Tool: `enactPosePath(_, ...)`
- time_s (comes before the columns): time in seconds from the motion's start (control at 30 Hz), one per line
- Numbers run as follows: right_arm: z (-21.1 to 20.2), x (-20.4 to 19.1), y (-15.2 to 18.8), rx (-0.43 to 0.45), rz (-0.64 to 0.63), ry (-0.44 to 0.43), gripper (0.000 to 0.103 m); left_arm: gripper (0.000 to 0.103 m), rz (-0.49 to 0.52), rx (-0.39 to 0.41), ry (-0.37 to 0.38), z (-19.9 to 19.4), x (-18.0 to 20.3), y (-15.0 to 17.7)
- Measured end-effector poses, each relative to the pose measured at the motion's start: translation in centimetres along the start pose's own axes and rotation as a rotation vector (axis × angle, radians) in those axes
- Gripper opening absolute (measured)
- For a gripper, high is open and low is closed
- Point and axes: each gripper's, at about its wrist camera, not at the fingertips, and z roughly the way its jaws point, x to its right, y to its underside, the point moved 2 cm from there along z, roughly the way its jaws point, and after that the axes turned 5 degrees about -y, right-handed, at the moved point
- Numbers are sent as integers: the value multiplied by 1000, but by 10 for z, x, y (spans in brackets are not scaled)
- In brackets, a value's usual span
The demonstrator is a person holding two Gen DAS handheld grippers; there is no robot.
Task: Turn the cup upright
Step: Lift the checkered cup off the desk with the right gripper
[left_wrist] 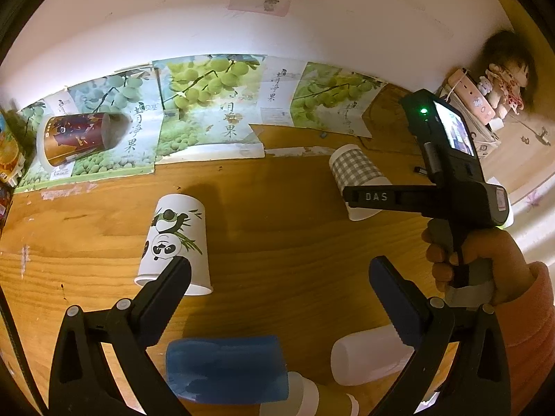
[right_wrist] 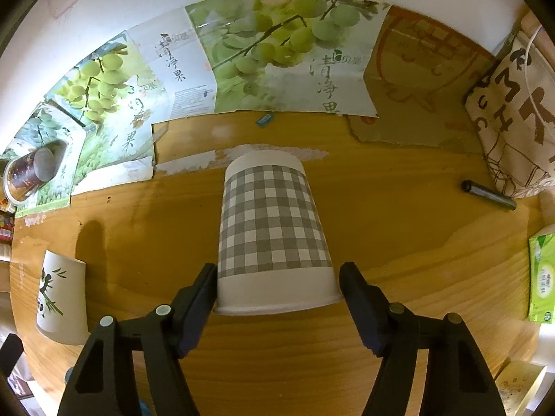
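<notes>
A grey checked paper cup (right_wrist: 270,232) stands upside down on the wooden table (right_wrist: 399,228), rim down. My right gripper (right_wrist: 277,294) is open with a finger on each side of the cup's rim; the left finger touches it, the right is just apart. The checked cup also shows in the left wrist view (left_wrist: 357,173), partly behind the right gripper (left_wrist: 350,197). A panda-print cup (left_wrist: 175,242) stands upside down at my left gripper's (left_wrist: 277,277) left finger. My left gripper is open and empty.
A blue cup (left_wrist: 225,367) and a white cup (left_wrist: 367,357) lie on their sides near the front edge. A dark red cup (left_wrist: 76,137) lies on grape posters at the back left. A black pen (right_wrist: 489,195), cloth bag (right_wrist: 513,128) and green tissue pack (right_wrist: 541,280) are at the right.
</notes>
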Motion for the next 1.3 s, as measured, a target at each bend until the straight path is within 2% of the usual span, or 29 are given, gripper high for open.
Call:
enactPosePath(0.43, -49, 5, 24, 43, -81, -26, 68, 102, 1, 8, -6, -15, 4, 7)
enactPosePath(0.63, -68, 1, 53, 33, -148, -70, 68, 102, -2, 14, -22, -31, 7, 15)
enactPosePath(0.83, -95, -5, 88, 67, -234, -102, 68, 102, 47, 49, -82, -55, 11, 32)
enactPosePath(0.97, -114, -10, 115, 116, -347, -116, 68, 102, 44, 40, -83, -70, 9, 45)
enactPosePath(1.17, -142, -15, 160, 179, -551, -117, 68, 102, 44, 80, -147, -104, 9, 74)
enactPosePath(1.3, -160, -20, 188, 233, -658, -144, 68, 102, 13, 94, -133, -125, 12, 99)
